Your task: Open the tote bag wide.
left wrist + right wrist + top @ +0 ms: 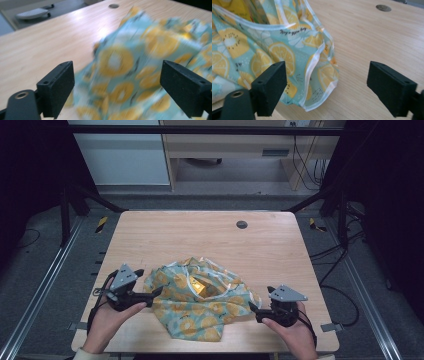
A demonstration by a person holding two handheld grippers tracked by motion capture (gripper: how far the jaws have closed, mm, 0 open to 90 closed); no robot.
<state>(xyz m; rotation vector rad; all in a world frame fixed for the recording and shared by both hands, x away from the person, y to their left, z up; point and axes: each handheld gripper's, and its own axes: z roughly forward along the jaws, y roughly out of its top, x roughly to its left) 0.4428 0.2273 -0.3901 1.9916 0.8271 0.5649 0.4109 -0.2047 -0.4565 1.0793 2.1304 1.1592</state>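
While both sets of jaws stand apart, gripping nothing, I note the lemon-print cloth (pixel 200 297) lying crumpled at table (pixel 165 235) centre-front, left gripper (pixel 150 295) at its nine o'clock, right gripper (pixel 254 309) at four.

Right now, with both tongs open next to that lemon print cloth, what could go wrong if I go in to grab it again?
1. The crumpled teal cloth with yellow lemon slices lies in loose folds, so the left tongs may pinch several layers rather than one edge.
2. The right tongs stand open around the white-piped hem, with one jaw over bare wooden table; closing there may catch only a little hem that slips out.
3. The cloth reaches close to the near table edge, so a tug could drag it off.
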